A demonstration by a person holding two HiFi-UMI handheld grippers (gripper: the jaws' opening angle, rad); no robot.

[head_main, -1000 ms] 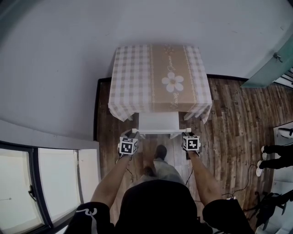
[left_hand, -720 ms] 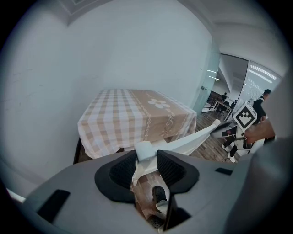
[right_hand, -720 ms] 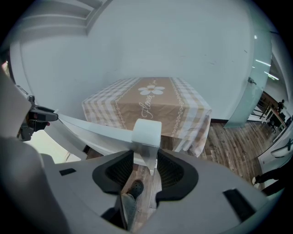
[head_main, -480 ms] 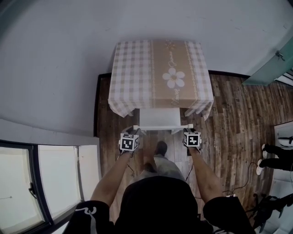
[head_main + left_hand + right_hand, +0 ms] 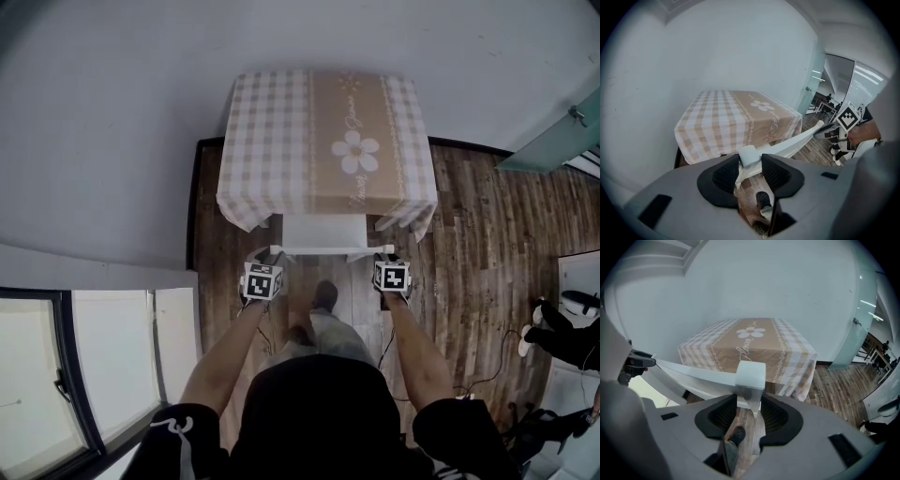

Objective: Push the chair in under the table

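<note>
Your bare left forearm (image 5: 228,354) and right forearm (image 5: 419,352) stretch forward and downward, roughly parallel. Your left claw (image 5: 273,259) holds one top corner of the chair (image 5: 323,233) between its pads, and its jaws have just eased slightly wider. Your right claw (image 5: 382,259) clamps the opposite corner, angled down.

The chair (image 5: 323,232) stands partly under the table (image 5: 272,141) against the wall (image 5: 112,112).
</note>
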